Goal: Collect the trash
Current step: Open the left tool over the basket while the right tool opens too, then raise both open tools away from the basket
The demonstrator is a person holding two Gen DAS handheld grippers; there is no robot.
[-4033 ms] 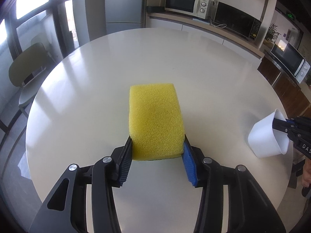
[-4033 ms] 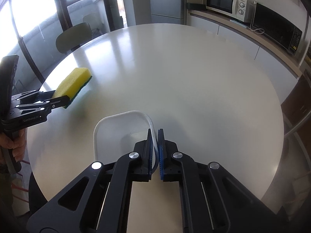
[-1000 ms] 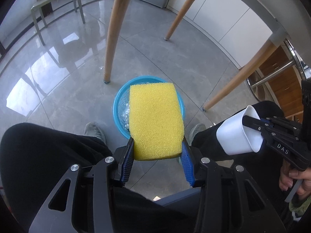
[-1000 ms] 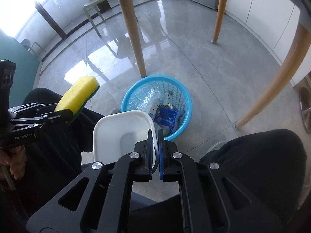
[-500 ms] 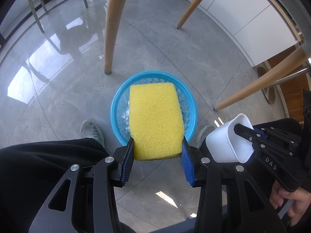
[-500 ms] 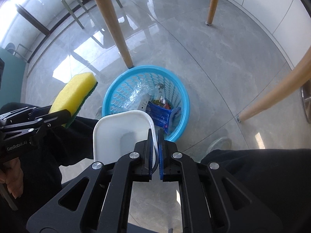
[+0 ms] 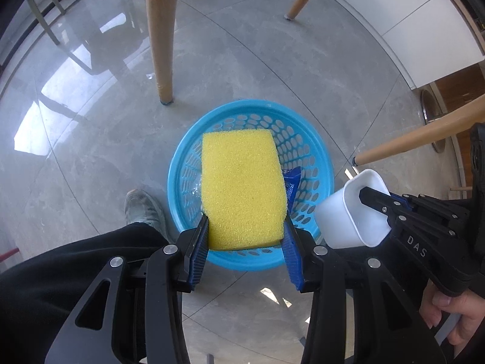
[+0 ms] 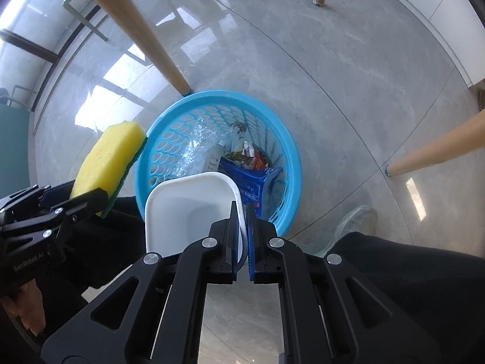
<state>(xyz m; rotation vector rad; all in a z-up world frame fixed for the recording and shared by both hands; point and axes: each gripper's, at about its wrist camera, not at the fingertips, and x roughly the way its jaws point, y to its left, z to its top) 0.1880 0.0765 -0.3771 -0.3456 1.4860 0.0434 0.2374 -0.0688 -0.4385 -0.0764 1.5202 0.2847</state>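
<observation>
— Grey polished floor tiles (image 7: 91, 139) below, with pale wooden legs (image 7: 159, 30) standing around a blue basket (image 7: 182, 163). And the left hand-held gripper (image 7: 246, 236)?
— Clamped across the near end of a yellow sponge (image 7: 242, 191), blue pads (image 7: 200, 248) pressed to both sides, spread as wide as the sponge. Held level, directly above the basket's opening.
— Seen from the other side?
— Sponge (image 8: 109, 163) shown with a green scouring layer underneath, hanging just over the basket's (image 8: 291, 157) left rim.
— And the right hand-held gripper (image 8: 241, 239)?
— Nearly closed, pinching the thin wall of a white plastic cup (image 8: 188, 212). Cup (image 7: 351, 212) held over the near right edge of the basket, mouth tilted up toward the camera.
— Anything already inside?
— Crumpled clear plastic (image 8: 197, 148), a blue wrapper (image 8: 248, 179) and some coloured scraps, print too small to read.
— Any legible writing?
— "DAS" on the right tool's body, "GenRobot.AI" on the left one's.
</observation>
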